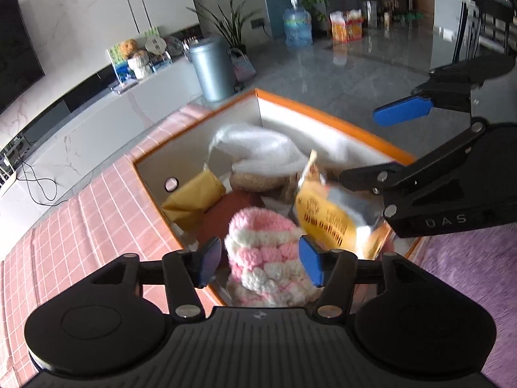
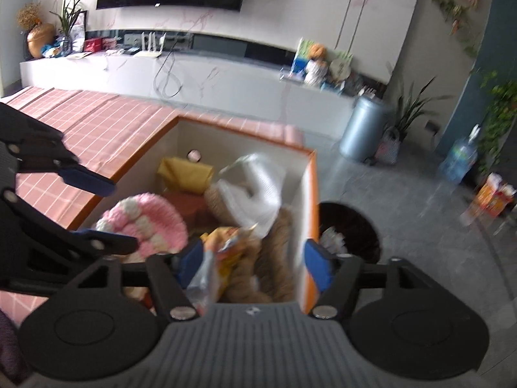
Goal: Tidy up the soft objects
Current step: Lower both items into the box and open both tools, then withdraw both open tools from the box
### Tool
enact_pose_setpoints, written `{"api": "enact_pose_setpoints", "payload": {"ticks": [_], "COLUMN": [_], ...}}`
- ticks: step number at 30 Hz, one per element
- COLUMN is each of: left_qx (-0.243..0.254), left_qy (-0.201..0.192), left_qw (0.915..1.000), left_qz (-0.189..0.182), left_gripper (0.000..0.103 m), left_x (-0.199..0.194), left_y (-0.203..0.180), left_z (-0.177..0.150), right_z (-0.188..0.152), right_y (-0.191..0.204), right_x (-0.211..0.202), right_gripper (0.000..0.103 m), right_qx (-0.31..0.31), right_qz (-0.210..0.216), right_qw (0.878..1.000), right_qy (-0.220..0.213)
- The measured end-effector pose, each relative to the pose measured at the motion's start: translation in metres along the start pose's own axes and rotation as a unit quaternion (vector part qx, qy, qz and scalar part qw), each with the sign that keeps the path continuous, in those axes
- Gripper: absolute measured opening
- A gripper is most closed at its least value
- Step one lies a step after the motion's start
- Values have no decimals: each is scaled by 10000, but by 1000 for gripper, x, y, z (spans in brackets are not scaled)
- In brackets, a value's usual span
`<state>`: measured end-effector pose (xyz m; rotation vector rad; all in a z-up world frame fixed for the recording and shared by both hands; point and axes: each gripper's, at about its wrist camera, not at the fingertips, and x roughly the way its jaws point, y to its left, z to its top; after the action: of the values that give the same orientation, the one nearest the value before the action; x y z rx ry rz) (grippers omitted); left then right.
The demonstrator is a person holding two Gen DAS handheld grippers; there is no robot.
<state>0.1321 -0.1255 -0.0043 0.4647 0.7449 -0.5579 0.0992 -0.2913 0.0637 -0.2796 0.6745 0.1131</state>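
An orange-rimmed white box (image 1: 284, 103) stands on a pink checked cloth and holds soft things: a white towel (image 1: 258, 148), a yellow pouch (image 1: 194, 197), a brown plush (image 1: 255, 182) and a pink-and-white knitted hat (image 1: 265, 252). My left gripper (image 1: 261, 260) is open, with the hat between its blue pads. My right gripper (image 2: 255, 260) is open over the box's near right corner; a yellow snack bag (image 2: 223, 252) lies against its left pad. In the left wrist view the bag (image 1: 329, 216) hangs at the right gripper's lower finger. The hat also shows in the right wrist view (image 2: 145, 223).
A pink checked cloth (image 1: 80, 220) covers the surface left of the box; a purple fuzzy mat (image 1: 468, 274) lies to the right. A dark waste bin (image 2: 349, 229) stands right of the box. A grey metal bin (image 1: 211, 68), plants and a white TV bench are behind.
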Motion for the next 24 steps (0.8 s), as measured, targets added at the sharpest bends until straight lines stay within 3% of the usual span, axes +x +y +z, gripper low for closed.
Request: {"api": "enact_pose_setpoints", "payload": {"ticks": [8,11,13,19,21,24], "left_qx": [-617,-1027,-1292,-1611,-1670,-1779], "left_qy": [-1039,-1590,-1972,-2776,-2895,-2866], "left_qw": [9927,9819,9718,9422,9334,9314], "left_qz": [20,1,82,963,1306,1369], "left_gripper": [70,75,80,97,101,103], "left_x": [-59,-82,-96,-126,-129,-132], "left_y": [20,30,35,25,19,16], "left_z": [5,2,1,-11,-17,-29], "right_z": [8,11,14,7,2,-12], "right_y": [-15,-15,-11,3,13,33], "right_x": [-41,-58,-69,-102,-108,-115], "right_gripper": [84,94,95,100,100,101], "right_qx": [461,728,857,1393,1501,1474], "right_qz": [-231,-298,-361,-166,-227,-454], "right_qw": [9960,9914,9885,9754,9739,9732], "right_qy": [-731,-1049,-1195,-1699,-1684,-1708]}}
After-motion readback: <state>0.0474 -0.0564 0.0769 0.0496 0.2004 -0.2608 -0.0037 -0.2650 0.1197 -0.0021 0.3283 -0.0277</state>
